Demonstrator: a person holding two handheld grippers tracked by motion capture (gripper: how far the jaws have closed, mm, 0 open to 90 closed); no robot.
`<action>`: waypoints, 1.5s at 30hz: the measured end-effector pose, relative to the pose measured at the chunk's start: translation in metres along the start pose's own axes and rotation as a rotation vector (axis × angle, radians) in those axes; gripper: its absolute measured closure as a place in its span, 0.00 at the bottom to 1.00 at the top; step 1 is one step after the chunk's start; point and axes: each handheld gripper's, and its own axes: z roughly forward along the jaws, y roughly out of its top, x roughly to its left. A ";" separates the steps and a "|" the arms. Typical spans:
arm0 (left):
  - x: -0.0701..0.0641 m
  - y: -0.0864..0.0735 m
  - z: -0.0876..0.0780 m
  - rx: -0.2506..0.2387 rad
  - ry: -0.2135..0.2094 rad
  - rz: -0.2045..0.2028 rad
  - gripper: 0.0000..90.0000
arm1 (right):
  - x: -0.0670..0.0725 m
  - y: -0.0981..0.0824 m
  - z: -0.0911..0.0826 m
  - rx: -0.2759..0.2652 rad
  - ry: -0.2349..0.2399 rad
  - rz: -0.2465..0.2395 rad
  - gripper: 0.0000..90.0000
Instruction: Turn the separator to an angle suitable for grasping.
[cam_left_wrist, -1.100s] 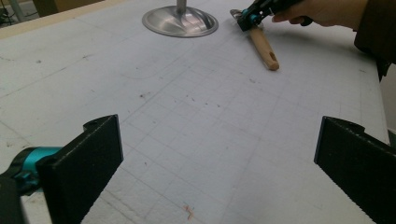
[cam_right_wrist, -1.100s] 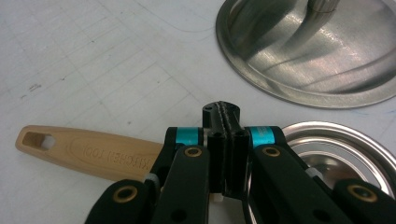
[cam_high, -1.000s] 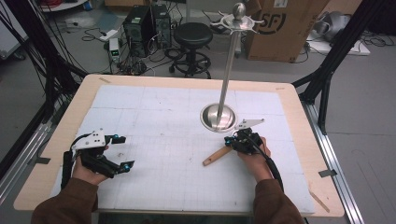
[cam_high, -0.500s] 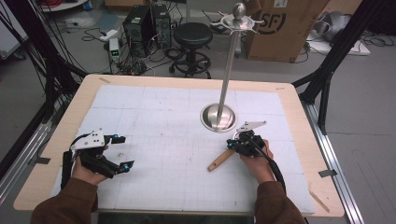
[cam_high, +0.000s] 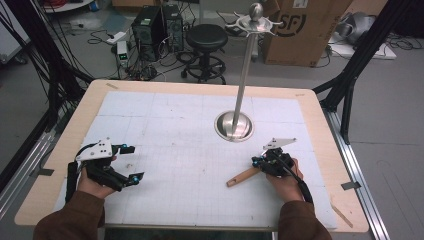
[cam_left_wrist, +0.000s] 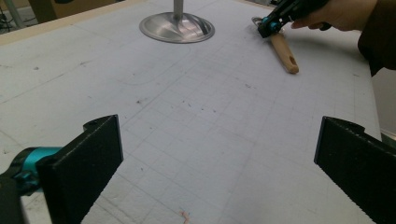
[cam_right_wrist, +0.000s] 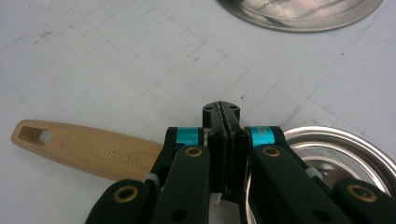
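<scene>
White gridded matting covers the wooden table (cam_high: 320, 115), and beyond it the floor carries a black stool (cam_high: 206, 37), computer towers and a cardboard box (cam_high: 300, 30) printed with the letters "SF". A tall metal stand (cam_high: 243, 75) rises from a round polished base (cam_high: 233, 126) on the right half of the mat. The right gripper (cam_high: 264, 161) sits just in front of that base with its jaws pressed together over a kitchen utensil, apparently pinching its thin metal neck or rim; whether the metal is truly caught between the pads is hard to tell. In the right gripper view a wooden handle (cam_right_wrist: 88, 149) runs out to the left of the closed jaws and a shiny round metal head (cam_right_wrist: 336, 154) lies to their right, so the tool's long axis crosses the jaws roughly square. The handle reads "KITCHEN TOOL" and ends in a slotted hanging hole. In the high view the handle points toward the person and to the left. The left gripper (cam_high: 129, 162) rests well apart at the table's left, jaws spread wide and empty. The right hand is plainly the nearer one, and hanging the tool on the stand's top hooks looks likely.
</scene>
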 end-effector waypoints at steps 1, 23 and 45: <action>0.000 0.000 0.000 -0.001 -0.001 0.000 0.02 | 0.000 -0.001 -0.001 0.000 -0.002 -0.002 1.00; 0.001 0.003 -0.001 -0.017 0.000 0.003 0.02 | 0.043 -0.004 -0.021 -0.062 0.108 -0.096 1.00; 0.001 0.003 -0.001 -0.012 0.003 0.004 0.02 | 0.076 -0.005 0.000 0.012 0.168 -0.179 1.00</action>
